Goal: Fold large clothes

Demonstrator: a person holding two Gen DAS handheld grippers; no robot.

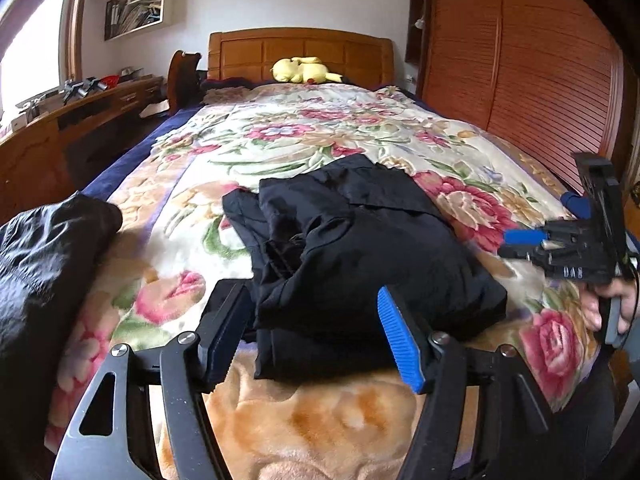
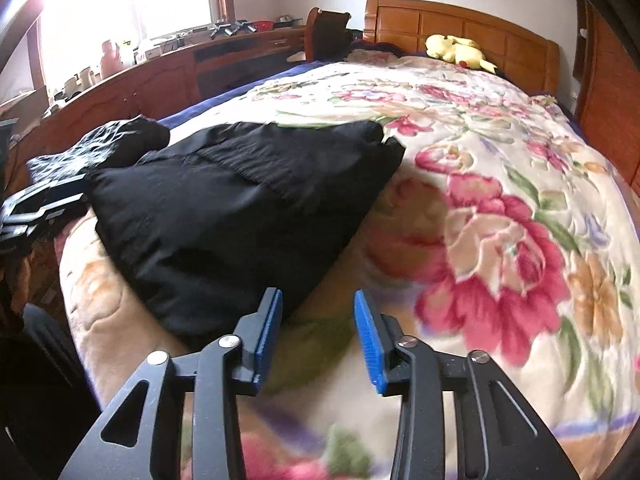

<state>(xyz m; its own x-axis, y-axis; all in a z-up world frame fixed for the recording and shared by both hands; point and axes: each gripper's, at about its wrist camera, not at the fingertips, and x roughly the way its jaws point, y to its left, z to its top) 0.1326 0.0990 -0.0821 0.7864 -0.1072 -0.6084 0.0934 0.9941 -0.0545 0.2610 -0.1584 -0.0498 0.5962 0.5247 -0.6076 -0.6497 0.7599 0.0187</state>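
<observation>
I have the folded black garment lying on the floral blanket near the foot of the bed, a compact, lumpy bundle with a flap of cloth draped over its top; seen from my right wrist it shows as a smooth dark slab with a stitched seam across it. My left gripper has its jaws spread wide — the near edge of the bundle sits between them, but the blue ribbed pad on one side stands clear of the cloth, and whether the dark pad on the other side touches it I cannot tell; nothing is pinched. My right gripper is parted too, with only blanket between its blue pads; its one finger is just beside the garment's near corner. From the left wrist I see that right gripper out at the bundle's side, a hand wrapped on its handle. A second dark crumpled garment lies at the bed's edge, apart from the folded one; a yellow plush toy rests by the wooden headboard — well away from the work.
</observation>
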